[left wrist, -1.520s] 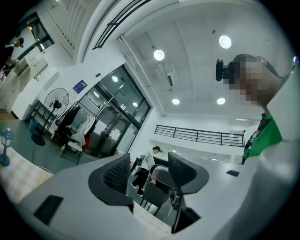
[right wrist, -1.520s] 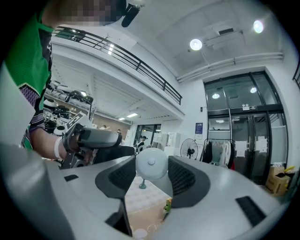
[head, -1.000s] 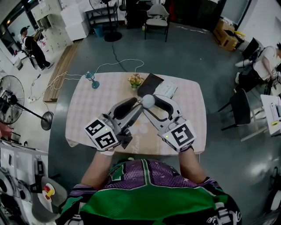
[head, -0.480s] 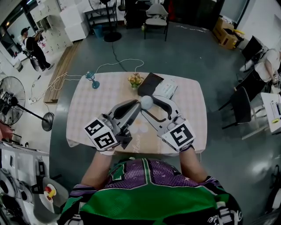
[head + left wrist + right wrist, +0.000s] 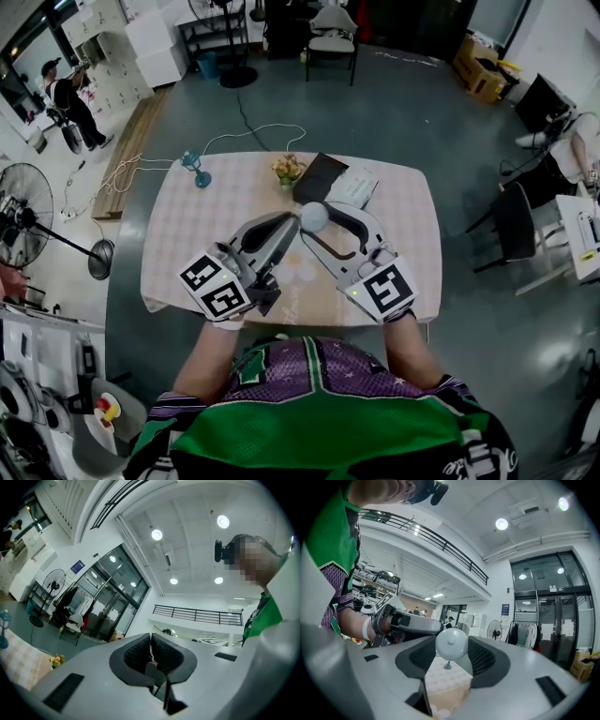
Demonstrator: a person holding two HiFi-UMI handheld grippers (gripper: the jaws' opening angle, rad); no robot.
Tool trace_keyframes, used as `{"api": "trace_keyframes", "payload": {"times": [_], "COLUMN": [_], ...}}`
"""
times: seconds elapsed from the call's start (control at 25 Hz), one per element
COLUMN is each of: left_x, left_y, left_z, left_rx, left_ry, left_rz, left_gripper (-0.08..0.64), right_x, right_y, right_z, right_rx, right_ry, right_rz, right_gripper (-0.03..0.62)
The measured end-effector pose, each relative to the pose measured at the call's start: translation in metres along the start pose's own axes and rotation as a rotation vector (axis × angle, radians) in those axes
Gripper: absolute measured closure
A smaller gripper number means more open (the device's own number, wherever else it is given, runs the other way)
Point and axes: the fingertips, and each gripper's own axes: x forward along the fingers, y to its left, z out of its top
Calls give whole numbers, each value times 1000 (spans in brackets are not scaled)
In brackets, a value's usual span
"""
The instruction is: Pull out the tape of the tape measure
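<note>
The tape measure (image 5: pixel 313 217) is a round pale case, held above the table (image 5: pixel 187 234). My right gripper (image 5: pixel 319 219) is shut on it; in the right gripper view the case (image 5: pixel 451 643) sits between the two dark pads. My left gripper (image 5: pixel 294 226) comes in from the left, its tip right at the case. In the left gripper view my left gripper (image 5: pixel 151 652) has its jaws closing tight, the pads pressed on a small pale tab (image 5: pixel 151 658), seemingly the tape's end. No length of tape shows between the grippers.
On the far side of the table stand a small flower pot (image 5: pixel 288 170), a dark notebook (image 5: pixel 319 178) and a white box (image 5: pixel 352 188). A small blue object (image 5: pixel 196 169) sits at the far left corner. A black chair (image 5: pixel 511 230) is at the right, a standing fan (image 5: pixel 23 211) at the left.
The left gripper's jaws have drawn together at the tape measure. Both grippers have stayed almost in place above the table.
</note>
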Motion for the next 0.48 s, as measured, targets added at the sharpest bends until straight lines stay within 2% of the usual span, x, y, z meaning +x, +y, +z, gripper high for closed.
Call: {"api": "trace_keyframes", "payload": {"times": [0.28,0.48], "left_x": [-5,-7], "left_y": [3,4], "left_z": [3,2], "left_rx": [22,54], "left_ry": [-17,-6], "left_rz": [15,21], "left_gripper": [532,534], "right_x": [-3,-2], "right_y": [1,-1], "right_z": [-1,-4], "right_rx": [-4,30], "right_ry": [7,18], "right_rz": [-8,-10], "right_gripper": [374,376]}}
